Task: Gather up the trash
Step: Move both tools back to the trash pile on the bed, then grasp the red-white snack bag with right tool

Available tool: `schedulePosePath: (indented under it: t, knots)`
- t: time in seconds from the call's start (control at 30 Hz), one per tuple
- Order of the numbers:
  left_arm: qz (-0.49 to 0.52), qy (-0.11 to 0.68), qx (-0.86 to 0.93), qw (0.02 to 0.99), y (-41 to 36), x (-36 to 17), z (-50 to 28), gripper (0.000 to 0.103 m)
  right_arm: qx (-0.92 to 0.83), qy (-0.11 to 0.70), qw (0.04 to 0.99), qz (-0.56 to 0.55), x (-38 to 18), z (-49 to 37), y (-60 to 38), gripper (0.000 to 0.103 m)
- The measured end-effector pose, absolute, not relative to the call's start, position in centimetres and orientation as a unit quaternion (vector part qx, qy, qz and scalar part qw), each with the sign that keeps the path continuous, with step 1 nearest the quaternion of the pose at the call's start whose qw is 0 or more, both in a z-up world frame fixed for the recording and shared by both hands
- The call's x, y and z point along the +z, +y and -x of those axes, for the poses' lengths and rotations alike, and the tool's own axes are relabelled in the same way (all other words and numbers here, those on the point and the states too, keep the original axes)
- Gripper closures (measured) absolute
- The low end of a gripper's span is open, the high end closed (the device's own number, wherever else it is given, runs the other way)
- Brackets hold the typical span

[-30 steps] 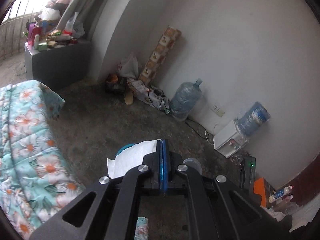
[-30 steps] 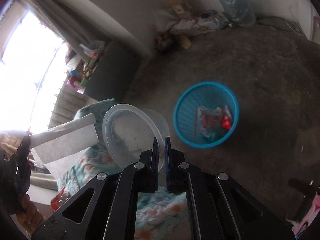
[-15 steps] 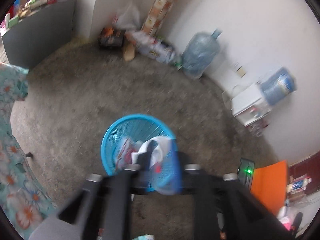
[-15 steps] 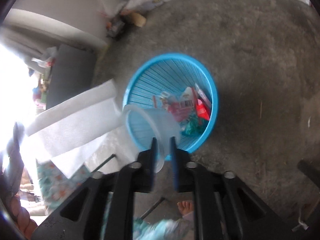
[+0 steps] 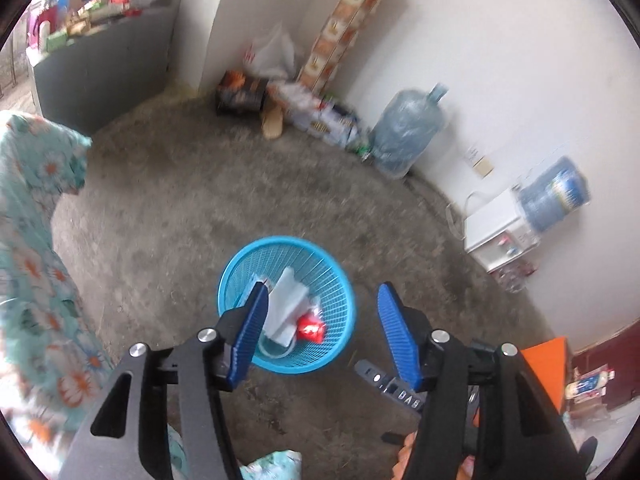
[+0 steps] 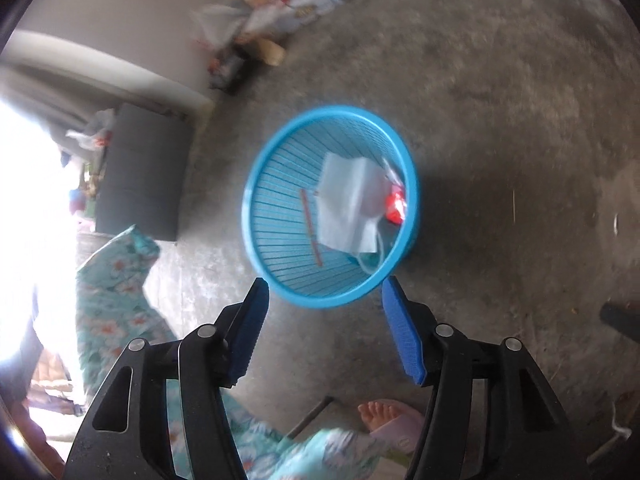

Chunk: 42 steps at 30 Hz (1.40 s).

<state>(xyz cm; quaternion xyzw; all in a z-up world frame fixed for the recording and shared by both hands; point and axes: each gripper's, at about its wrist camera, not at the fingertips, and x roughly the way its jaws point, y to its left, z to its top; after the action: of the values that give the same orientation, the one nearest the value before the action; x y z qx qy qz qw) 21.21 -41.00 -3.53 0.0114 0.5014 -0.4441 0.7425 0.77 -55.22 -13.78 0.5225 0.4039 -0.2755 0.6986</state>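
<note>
- Your left gripper (image 5: pixel 320 300) hangs above the blue basket (image 5: pixel 244 264); jaws spreading apart, nothing between the blue pads.
- Your right gripper (image 6: pixel 325 294) is also over the basket (image 6: pixel 256 184); jaws opening, empty.
- White paper (image 6: pixel 348 204) lies inside the basket, on top of a red wrapper (image 6: pixel 394 204) and a clear plastic container (image 6: pixel 374 258) showing at its edge.
- The basket stands on the bare concrete floor (image 5: pixel 200 200), near the floral bedding (image 5: pixel 32 240).
- A bare foot (image 6: pixel 380 414) shows below your right gripper.
</note>
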Motion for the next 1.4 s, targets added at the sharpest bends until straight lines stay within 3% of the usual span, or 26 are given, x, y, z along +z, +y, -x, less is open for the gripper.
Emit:
schedulePosePath:
  t: [0.23,0.5,0.83,1.2,1.4]
  knots:
    - [-0.006,0.434,-0.460,0.774,-34.3,4.8,-16.9,0.035,-0.235,0.386,0.773,-0.446,-5.2,-2.0,-50.0,0.038]
    - [-0.001,0.384,-0.442,0.811,-22.6,10.1,-13.3,0.025,-0.158,0.381,0.844,-0.344,2.6,-3.8,-42.5,0.029]
    - [0.031,0.347,-0.350,0.869,-6.1,11.5,-10.9,0.022,-0.106,0.351,0.899,-0.238,7.9,-5.1,-33.4,0.008]
    - [0.098,0.313,-0.228,0.917,9.2,11.1,-10.7,0.021,-0.057,0.351,0.919,-0.170,9.9,-7.0,-24.4,0.008]
    - [0.142,0.307,-0.171,0.925,14.7,9.5,-10.6,0.021,0.038,0.393,0.888,-0.236,8.5,-8.2,-21.2,0.008]
